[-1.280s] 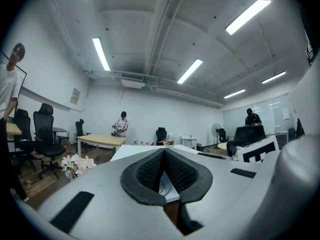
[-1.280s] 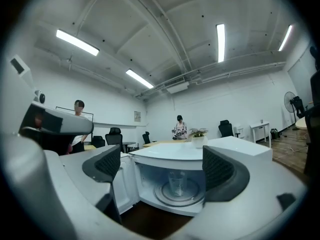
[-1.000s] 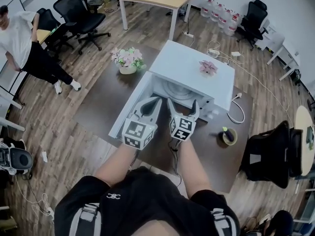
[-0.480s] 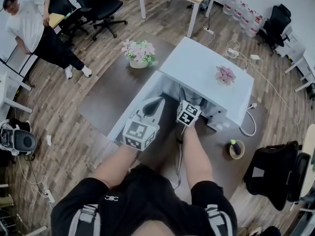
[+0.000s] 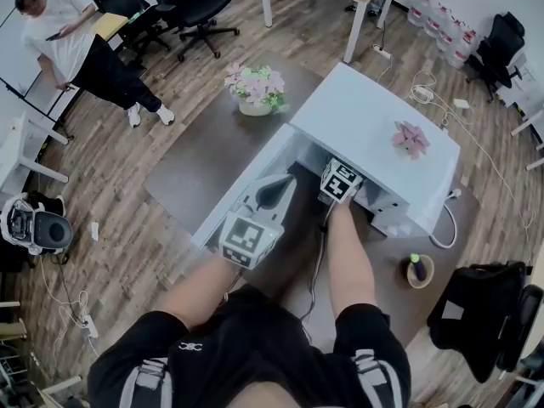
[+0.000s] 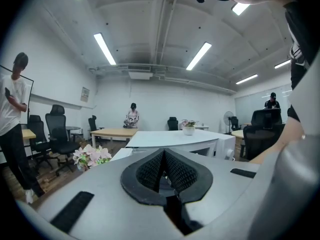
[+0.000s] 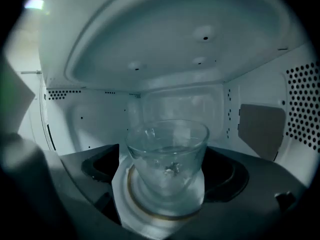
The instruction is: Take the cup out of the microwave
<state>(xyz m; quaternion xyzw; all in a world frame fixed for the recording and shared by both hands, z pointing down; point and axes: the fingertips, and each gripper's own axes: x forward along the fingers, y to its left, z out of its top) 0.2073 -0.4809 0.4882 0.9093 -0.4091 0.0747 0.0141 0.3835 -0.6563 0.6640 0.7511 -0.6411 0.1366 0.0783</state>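
Cup (image 7: 167, 149) stands inside the wide-open right gripper (image 7: 165, 178).

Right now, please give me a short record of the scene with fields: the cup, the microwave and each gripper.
cup: clear glass, upright, inside the microwave
microwave: white, on a brown table, door open
right gripper: reached inside the microwave, jaws apart, cup between them
left gripper: outside the microwave, beside the door, jaws together, holds nothing

Head view steeply down, right gripper view inside microwave (image 7: 95, 129)
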